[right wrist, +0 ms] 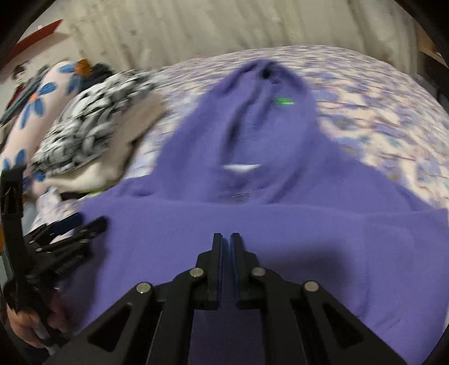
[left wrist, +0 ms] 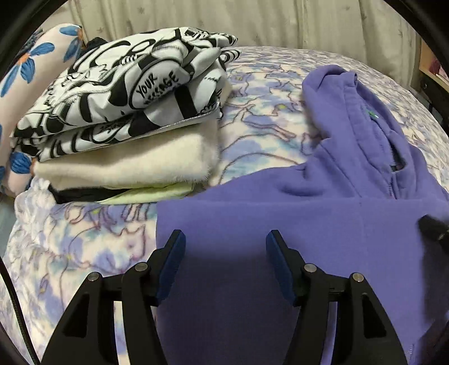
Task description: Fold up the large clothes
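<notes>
A purple zip hoodie point(left wrist: 322, 224) lies on the bed, its hood pointing away and its body folded across towards me. My left gripper point(left wrist: 226, 238) is open and empty, hovering over the hoodie's left part. In the right wrist view the hoodie point(right wrist: 252, 219) fills the middle, blurred by motion. My right gripper point(right wrist: 226, 238) has its jaws shut with nothing visible between them, just above the folded body. The left gripper also shows at the left edge of that view point(right wrist: 67, 227). The right gripper's tip shows at the right edge of the left wrist view point(left wrist: 433, 228).
A stack of folded clothes point(left wrist: 126, 120) sits at the left on the bed: black-and-white print on top, cream fleece below. A flowered pillow point(left wrist: 33, 61) lies behind it. The bedspread point(left wrist: 266, 112) is purple floral. A pale curtain point(left wrist: 252, 22) hangs behind.
</notes>
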{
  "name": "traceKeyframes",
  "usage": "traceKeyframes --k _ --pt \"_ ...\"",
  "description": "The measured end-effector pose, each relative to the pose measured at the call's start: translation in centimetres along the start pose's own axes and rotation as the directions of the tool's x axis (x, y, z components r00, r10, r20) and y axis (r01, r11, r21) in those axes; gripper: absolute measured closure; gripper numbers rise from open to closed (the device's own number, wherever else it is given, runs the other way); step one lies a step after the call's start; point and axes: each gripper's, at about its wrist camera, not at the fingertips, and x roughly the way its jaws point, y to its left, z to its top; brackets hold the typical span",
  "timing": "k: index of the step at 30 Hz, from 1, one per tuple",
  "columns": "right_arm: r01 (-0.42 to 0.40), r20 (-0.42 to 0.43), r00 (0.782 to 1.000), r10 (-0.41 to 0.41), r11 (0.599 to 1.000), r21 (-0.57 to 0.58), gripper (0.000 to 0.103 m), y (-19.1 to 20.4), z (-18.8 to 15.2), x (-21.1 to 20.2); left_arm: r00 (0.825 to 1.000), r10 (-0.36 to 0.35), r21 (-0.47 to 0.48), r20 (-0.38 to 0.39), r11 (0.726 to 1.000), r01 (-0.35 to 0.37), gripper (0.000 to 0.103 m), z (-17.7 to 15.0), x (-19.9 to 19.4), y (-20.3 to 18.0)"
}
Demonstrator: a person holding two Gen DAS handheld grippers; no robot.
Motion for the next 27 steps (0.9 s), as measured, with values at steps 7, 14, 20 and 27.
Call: traceKeyframes --k 7,14,20,27 --pt "0.007 0.036 0.999 -0.011 0.996 0.088 0.103 -6.8 -1.1 -2.9 1.000 -0.011 0.013 0.022 1.000 0.011 0.042 -0.3 0.1 0.3" --pt "0.054 0.041 0.998 -0.057 0.996 0.067 0.100 -5.7 -3.0 -5.7 1.000 0.018 0.029 0.010 0.999 -0.018 0.042 -1.2 -1.8 0.3" --pt "0.021 0.043 0.999 -0.026 0.993 0.113 0.100 -5.2 -4.7 -8.6 1.000 -0.005 0.006 -0.011 1.000 0.005 0.042 -4.0 -5.2 1.4" --pt "0.013 0.049 0.999 -0.020 0.991 0.135 0.099 -4.2 -7.8 -11.9 0.999 -0.040 -0.018 -0.021 0.999 0.039 0.042 -8.5 -10.1 2.2"
